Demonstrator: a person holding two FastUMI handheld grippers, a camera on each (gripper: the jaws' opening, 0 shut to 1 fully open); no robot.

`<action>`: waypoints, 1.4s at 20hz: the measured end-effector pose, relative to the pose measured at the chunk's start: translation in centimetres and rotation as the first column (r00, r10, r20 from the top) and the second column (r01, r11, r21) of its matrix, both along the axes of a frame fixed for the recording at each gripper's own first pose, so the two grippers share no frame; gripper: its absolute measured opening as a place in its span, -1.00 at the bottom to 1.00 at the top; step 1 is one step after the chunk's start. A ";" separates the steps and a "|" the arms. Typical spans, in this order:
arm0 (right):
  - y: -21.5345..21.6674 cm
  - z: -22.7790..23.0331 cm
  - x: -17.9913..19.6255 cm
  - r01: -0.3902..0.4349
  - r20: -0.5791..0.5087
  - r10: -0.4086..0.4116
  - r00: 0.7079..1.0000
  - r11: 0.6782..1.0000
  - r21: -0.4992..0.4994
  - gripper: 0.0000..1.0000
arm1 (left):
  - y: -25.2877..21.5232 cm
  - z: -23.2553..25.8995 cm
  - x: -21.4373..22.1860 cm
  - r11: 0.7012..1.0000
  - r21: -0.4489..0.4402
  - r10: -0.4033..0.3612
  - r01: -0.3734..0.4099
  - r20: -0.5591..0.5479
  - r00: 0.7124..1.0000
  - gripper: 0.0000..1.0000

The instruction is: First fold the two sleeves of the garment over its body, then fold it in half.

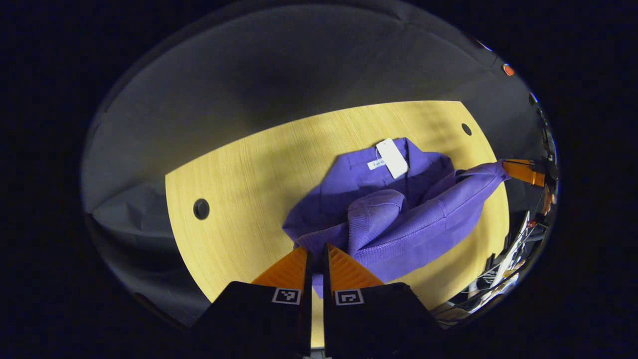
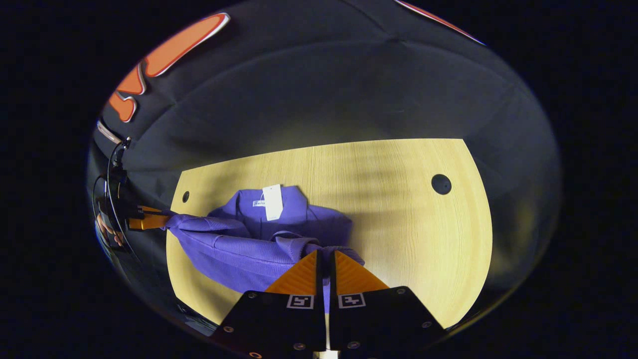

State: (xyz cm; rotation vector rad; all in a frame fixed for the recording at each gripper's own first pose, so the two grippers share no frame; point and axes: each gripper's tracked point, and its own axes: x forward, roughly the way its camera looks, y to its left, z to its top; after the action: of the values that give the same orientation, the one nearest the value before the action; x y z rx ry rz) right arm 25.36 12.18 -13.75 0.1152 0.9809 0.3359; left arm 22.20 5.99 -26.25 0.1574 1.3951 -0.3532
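The wooden table (image 2: pixel 398 199) carries the purple knit garment (image 1: pixel 379 199), its collar end lying flat on the far half with the white hang tag (image 1: pixel 392 158) on top. Its near hem is lifted clear of the table, stretched between both tools (likely so the half-fold can swing over toward the tag). The left gripper (image 1: pixel 315 252) has its fingers clamped on one hem corner; the right gripper (image 2: pixel 325 255) is pinched on the other.
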 end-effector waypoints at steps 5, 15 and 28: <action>1.6 0.6 6.0 0.154 0.103 -0.166 0.981 0.981 0.117 -0.83 | 1.1 -2.8 5.3 0.988 -0.011 0.150 -0.153 0.269 0.951 -0.64; 0.0 5.5 1.4 0.108 0.382 -0.161 0.910 0.982 0.155 -0.04 | 3.6 3.0 0.0 0.935 -0.062 0.303 -0.349 0.649 0.698 -0.16; -2.0 16.1 -12.4 0.056 0.777 -0.070 0.626 0.997 0.045 0.89 | -3.2 20.3 -12.9 0.929 -0.302 0.362 -0.212 0.861 0.358 0.80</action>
State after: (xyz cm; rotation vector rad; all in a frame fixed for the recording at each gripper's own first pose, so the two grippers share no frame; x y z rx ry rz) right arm 12.95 10.18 2.32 0.0081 0.0915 0.2844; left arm 9.26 2.79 -5.95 -0.0348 0.2439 -0.0147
